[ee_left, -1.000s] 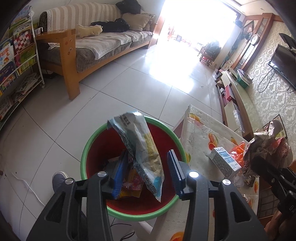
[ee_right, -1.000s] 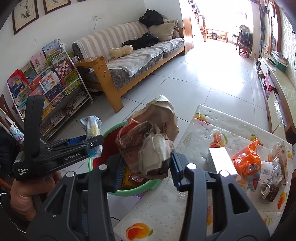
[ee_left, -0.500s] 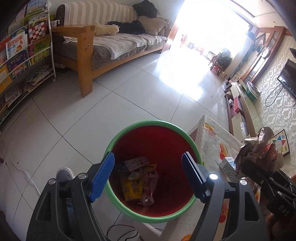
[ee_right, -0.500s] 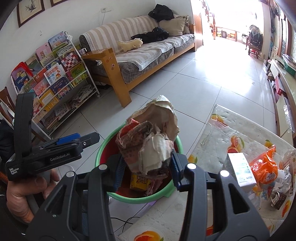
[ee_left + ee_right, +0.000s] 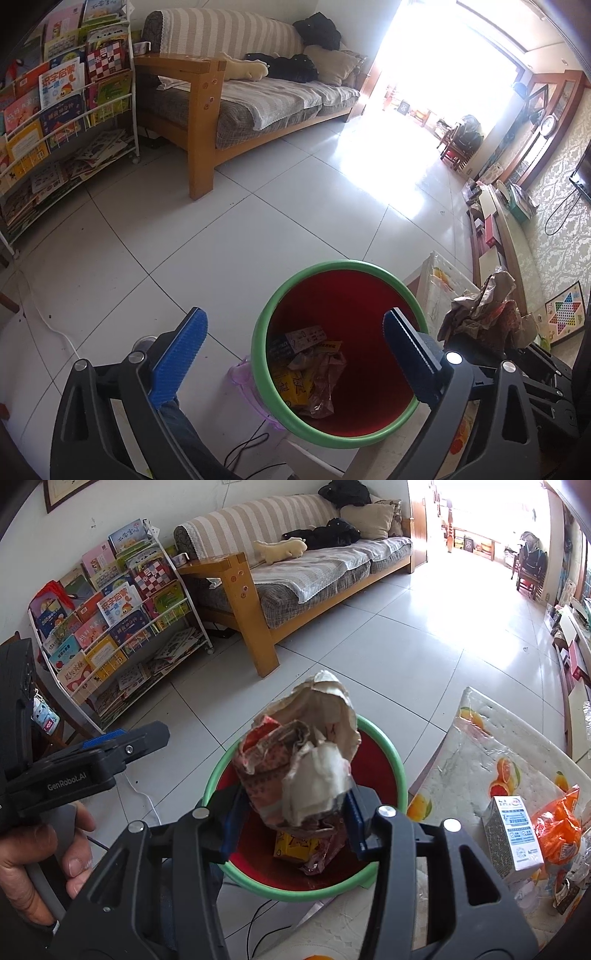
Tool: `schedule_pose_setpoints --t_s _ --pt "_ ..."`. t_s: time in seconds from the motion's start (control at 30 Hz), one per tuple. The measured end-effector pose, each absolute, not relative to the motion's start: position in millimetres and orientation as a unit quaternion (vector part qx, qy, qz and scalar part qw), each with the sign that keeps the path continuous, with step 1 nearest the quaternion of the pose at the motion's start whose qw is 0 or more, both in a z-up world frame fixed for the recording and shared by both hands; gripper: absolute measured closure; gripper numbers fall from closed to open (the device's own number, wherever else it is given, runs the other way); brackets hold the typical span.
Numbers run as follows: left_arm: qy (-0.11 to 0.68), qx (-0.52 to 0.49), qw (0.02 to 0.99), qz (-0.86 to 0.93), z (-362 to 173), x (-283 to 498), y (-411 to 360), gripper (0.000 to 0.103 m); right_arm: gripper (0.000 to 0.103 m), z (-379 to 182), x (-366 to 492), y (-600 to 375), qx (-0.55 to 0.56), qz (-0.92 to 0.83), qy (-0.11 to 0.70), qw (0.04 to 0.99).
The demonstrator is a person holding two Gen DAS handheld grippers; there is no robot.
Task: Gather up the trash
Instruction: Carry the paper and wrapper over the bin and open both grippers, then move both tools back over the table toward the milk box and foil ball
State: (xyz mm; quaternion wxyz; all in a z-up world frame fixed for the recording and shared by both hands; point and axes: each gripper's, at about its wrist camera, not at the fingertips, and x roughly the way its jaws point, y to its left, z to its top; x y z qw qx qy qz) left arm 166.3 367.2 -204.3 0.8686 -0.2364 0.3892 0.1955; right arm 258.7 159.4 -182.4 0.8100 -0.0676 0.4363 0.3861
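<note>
Left tongs (image 5: 295, 352) now empty; wrapper (image 5: 306, 373) in bin (image 5: 258, 332).

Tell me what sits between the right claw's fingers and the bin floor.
A crumpled paper wad between the right claw fingers; below it, wrappers in the bin, right wrist view.

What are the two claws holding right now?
The left claw is empty, its jaws just opened wide. The right claw has the crumpled paper wad by its bottom, above the bin, jaws just loosening.

my left gripper (image 5: 295, 343) has just been opening, jaws wide, nothing between. below: green-rimmed red bin (image 5: 373, 266), wrappers (image 5: 306, 373) at bottom. crumpled paper wad (image 5: 480, 314) at right.
</note>
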Motion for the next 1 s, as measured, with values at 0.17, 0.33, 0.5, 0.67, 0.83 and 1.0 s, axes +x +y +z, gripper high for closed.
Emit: schedule_pose_setpoints --t_s 0.17,0.33,0.5,0.67,0.83,1.0 --pt "0.388 -0.238 0.868 0.201 -204 164 370 0.009 0.017 -185 261 155 -0.054 0.376 0.44 0.813" --pt "0.387 -0.244 0.866 0.202 -204 162 367 0.008 0.005 -181 261 150 -0.059 0.37 0.44 0.816" --pt "0.387 -0.243 0.869 0.193 -199 164 355 0.008 0.005 -173 262 138 -0.056 0.359 0.436 0.823" --pt "0.381 -0.234 0.876 0.181 -185 168 339 0.008 0.005 -162 260 112 -0.044 0.346 0.429 0.833" --pt "0.377 -0.223 0.885 0.158 -171 171 309 0.008 0.005 -152 252 71 -0.031 0.324 0.42 0.847" --pt "0.379 -0.204 0.895 0.117 -160 175 264 0.008 0.005 -147 240 13 -0.017 0.287 0.417 0.862"
